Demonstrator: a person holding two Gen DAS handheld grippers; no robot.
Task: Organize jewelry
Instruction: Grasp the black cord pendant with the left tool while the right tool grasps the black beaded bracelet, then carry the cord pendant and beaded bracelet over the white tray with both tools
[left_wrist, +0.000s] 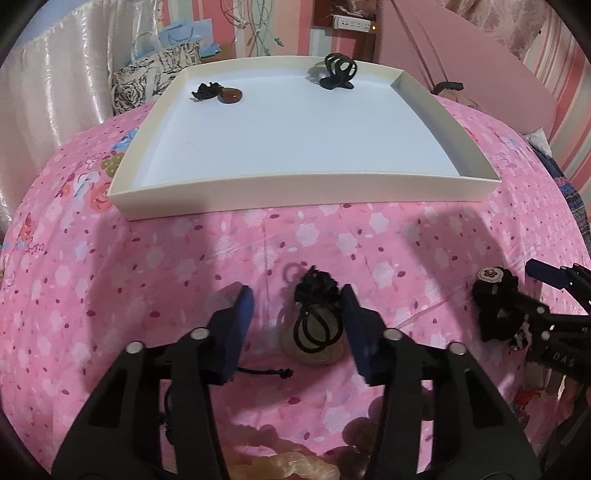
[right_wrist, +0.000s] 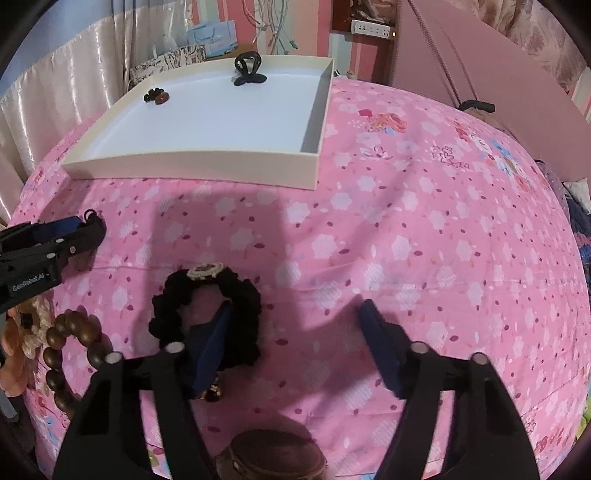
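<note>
A pink floral sheet (left_wrist: 406, 236) covers the surface in both views. In the upper middle of the left wrist view sits a shallow cream tray (left_wrist: 303, 192) with a pale floor. Inside it, near the far rim, are a black claw clip (left_wrist: 338, 72) toward the upper right and a brown stone pendant with a black knot (left_wrist: 221, 93) toward the upper left. Behind the tray the room shows a satin curtain (left_wrist: 62, 85) at the upper left, pink striped walls, hanging cables, a white power strip (left_wrist: 351, 23) at the top and a pink board (left_wrist: 461, 55) leaning at the upper right.

The left hand-held gripper (left_wrist: 297, 328) occupies the lower middle of its view, pointing toward the tray, its blue pads wide apart and closed on nothing. Between them on the sheet lies a pale stone pendant with a black cord and knot (left_wrist: 314, 332); neither pad clearly touches it.

The right hand-held gripper (right_wrist: 295, 343) fills the lower part of its own view, jaws spread wide. Its left blue finger (right_wrist: 210, 350) sits inside the ring of a black scrunchie with a round ornament (right_wrist: 243, 295); the right finger stands well apart over bare sheet. Whether the finger presses the scrunchie cannot be told. A brown wooden bead bracelet (right_wrist: 61, 354) lies at the lower left, and a dark brown round object (right_wrist: 273, 458) at the bottom edge.
</note>
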